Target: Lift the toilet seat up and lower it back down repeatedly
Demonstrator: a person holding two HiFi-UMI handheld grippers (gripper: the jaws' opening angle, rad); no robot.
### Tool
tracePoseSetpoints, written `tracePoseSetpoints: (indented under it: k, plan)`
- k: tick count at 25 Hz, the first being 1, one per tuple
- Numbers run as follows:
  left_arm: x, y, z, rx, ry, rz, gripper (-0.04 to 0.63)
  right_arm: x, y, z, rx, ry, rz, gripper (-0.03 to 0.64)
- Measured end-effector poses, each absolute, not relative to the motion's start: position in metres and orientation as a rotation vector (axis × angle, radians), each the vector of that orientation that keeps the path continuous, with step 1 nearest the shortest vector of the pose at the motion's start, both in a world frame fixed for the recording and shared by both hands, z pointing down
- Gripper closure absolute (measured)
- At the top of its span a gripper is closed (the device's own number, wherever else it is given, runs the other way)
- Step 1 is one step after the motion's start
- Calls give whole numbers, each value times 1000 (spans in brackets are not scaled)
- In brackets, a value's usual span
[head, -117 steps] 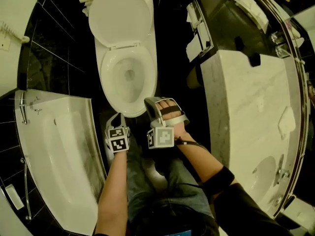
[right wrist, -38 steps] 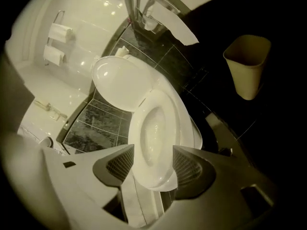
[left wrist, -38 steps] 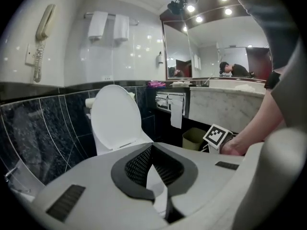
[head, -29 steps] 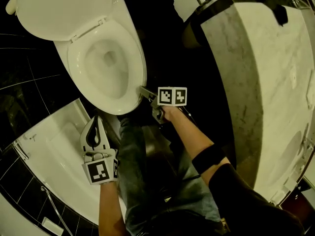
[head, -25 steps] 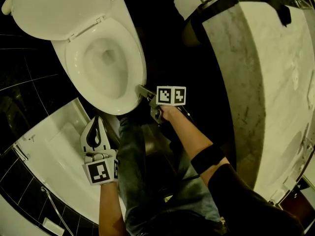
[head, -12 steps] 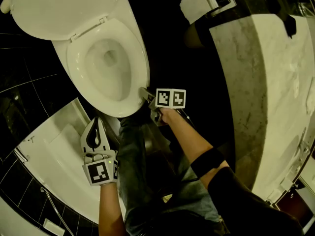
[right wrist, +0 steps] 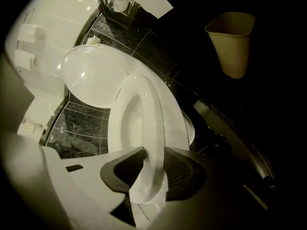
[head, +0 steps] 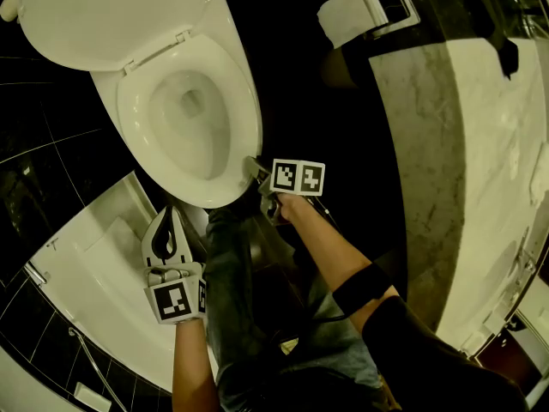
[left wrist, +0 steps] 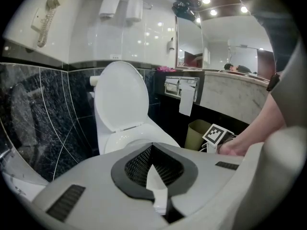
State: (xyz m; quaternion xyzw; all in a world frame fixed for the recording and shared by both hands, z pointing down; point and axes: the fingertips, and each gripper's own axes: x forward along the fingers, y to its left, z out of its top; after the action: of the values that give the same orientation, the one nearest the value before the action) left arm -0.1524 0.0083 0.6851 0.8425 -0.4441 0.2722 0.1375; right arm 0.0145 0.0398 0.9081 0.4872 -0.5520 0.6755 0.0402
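The white toilet seat (head: 247,123) lies flat on the bowl, and the lid (head: 111,11) stands raised behind it. My right gripper (head: 254,163) is at the seat's front right rim. In the right gripper view the seat rim (right wrist: 151,123) runs between the jaws of the right gripper (right wrist: 152,171). They have just been closing, and both pads (right wrist: 122,169) lie against the rim. My left gripper (head: 171,215) hangs left of the bowl over the tub edge, shut and holding nothing. The left gripper view shows the lid (left wrist: 120,97) ahead of its jaws.
A white bathtub (head: 94,290) lies at the lower left and a marble vanity counter (head: 463,161) runs along the right. Toilet paper (head: 347,11) hangs at the top. A waste bin (right wrist: 232,42) stands beside the toilet. The person's legs (head: 232,299) are below the bowl.
Several seconds ago both grippers hung in front of the bowl. Since then the right one has gone to the seat's front right rim and the left back toward the tub. Little moved in the last second.
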Motion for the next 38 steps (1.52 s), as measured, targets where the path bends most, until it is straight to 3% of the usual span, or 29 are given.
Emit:
tracePoseSetpoints:
  k: [14,28,33,38]
  plan:
    - [-154,12,689,2415,-1294,785,606,17,39,894,1488,-1667,2167,482]
    - [-178,48,684,2301,-1282,853,606,19,27,810,1476,-1668,2245,489]
    - [-216,84,741,2167,-1247,1017,606,19,18,786,1474,-1680,2247,488]
    - [-193,94,801,2107,-1097,1049,607,20,14,778,1479,-1677,2242,486]
